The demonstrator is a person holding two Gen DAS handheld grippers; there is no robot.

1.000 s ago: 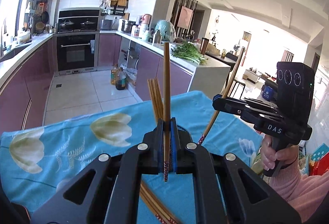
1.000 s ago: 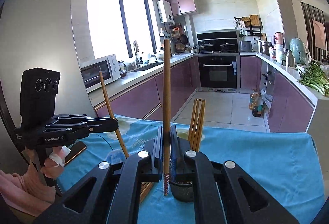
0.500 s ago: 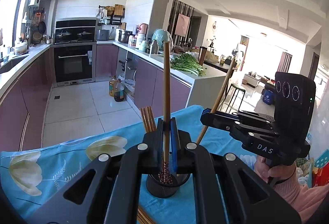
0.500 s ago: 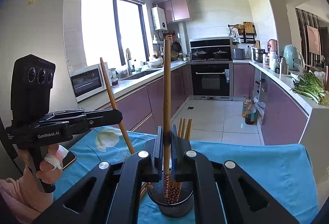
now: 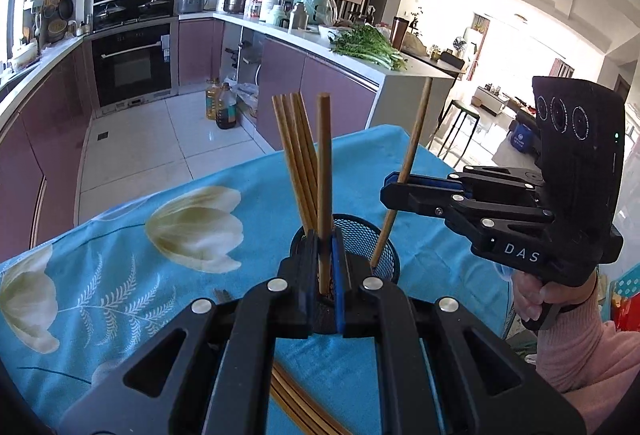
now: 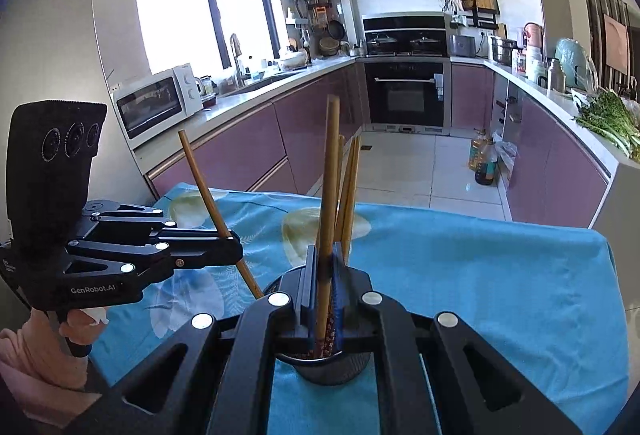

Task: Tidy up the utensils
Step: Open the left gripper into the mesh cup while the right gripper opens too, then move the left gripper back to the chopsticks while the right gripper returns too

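Observation:
A black mesh cup (image 5: 360,235) stands on the blue tulip tablecloth (image 5: 120,275) with several brown chopsticks (image 5: 296,155) upright in it. My left gripper (image 5: 324,235) is shut on one chopstick (image 5: 324,163), held upright with its lower end down inside the cup. From the right, my right gripper (image 5: 390,191) is shut on another chopstick (image 5: 416,139), whose tip dips into the cup's right side. In the right wrist view the right gripper (image 6: 326,255) clamps its chopstick (image 6: 330,175) over the cup (image 6: 332,371); the left gripper (image 6: 238,251) holds a slanted chopstick (image 6: 204,187).
More chopsticks (image 5: 296,407) lie flat on the cloth under my left gripper. The table's far edge (image 6: 480,219) drops to a tiled floor with oil bottles (image 6: 484,159). Purple cabinets and a counter with greens (image 5: 368,47) lie beyond. Pink-sleeved hands (image 5: 560,335) hold both grippers.
Both grippers have come down and forward over the cup. The lower ends of their two chopsticks, above the cloth a second ago, now sit inside the cup. Both stayed shut.

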